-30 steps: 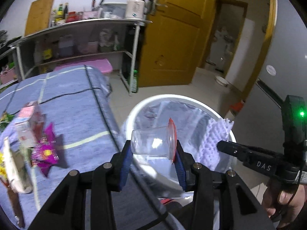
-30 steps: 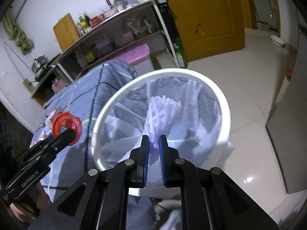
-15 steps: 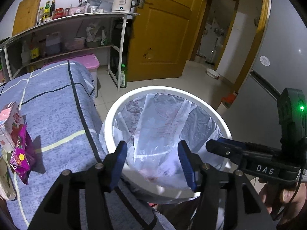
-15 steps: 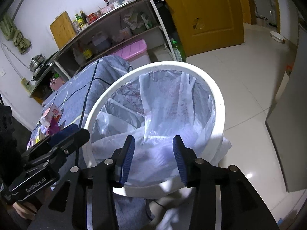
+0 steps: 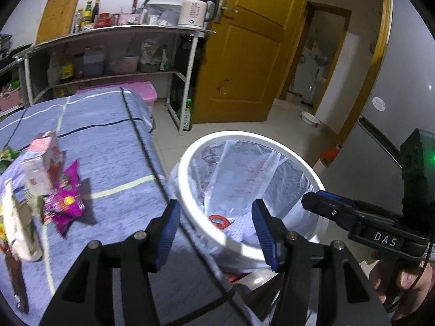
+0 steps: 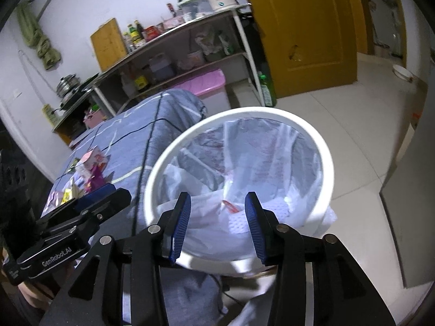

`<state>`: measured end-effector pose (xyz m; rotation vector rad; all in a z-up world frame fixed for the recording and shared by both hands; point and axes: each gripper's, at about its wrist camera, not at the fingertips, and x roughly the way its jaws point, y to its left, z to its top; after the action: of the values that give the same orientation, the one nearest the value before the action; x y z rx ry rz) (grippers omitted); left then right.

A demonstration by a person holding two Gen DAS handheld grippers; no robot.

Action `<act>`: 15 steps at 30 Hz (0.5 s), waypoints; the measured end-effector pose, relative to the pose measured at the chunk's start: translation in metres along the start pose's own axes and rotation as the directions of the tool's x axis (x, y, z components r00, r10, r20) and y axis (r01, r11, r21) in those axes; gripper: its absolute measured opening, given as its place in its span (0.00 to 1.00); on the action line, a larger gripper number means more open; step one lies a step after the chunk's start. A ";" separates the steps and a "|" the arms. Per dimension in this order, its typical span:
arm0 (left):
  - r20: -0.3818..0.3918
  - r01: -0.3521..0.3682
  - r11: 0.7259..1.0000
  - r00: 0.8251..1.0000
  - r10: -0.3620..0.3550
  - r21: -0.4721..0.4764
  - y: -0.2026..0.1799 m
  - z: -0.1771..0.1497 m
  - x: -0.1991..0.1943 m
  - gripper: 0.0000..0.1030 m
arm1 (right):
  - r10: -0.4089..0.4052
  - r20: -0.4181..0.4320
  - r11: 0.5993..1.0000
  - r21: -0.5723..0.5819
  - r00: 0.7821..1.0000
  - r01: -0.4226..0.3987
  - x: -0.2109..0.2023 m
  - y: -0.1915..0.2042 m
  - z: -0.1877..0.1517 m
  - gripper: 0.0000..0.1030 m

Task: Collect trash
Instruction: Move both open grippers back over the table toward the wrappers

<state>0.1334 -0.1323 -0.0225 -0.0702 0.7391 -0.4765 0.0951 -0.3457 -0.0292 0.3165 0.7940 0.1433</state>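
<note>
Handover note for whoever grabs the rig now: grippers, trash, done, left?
Left gripper: open, empty, over the near rim of the white round bin with the clear plastic liner.
Right gripper: open, empty, above the same bin.
Done: a clear plastic cup with a red lid and a white foam mesh sleeve lie at the bottom of the liner.
Left: trash on the blue-grey striped cloth beside the bin: pink and white carton, magenta snack wrapper, white wrapper at the left edge, and more small wrappers beyond them.
</note>
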 end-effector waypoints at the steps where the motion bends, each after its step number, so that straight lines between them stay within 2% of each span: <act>1: 0.006 -0.007 1.000 1.000 0.007 -0.003 0.002 -0.002 -0.004 0.55 | 0.006 0.002 1.000 -0.010 1.000 -0.006 0.000 0.004 -0.001 0.41; 9: 0.038 -0.092 0.995 0.995 0.094 -0.041 0.029 -0.019 -0.038 0.55 | 0.069 -0.016 0.993 -0.093 0.997 -0.070 0.001 0.041 -0.012 0.41; 15: 0.053 -0.165 0.982 0.984 0.171 -0.092 0.056 -0.030 -0.059 0.55 | 0.120 -0.052 0.978 -0.165 0.991 -0.127 0.008 0.073 -0.023 0.41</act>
<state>0.0976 -0.0533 -0.0199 -0.1029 0.6992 -0.2795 0.0841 -0.2694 -0.0255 0.2039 0.7985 0.3331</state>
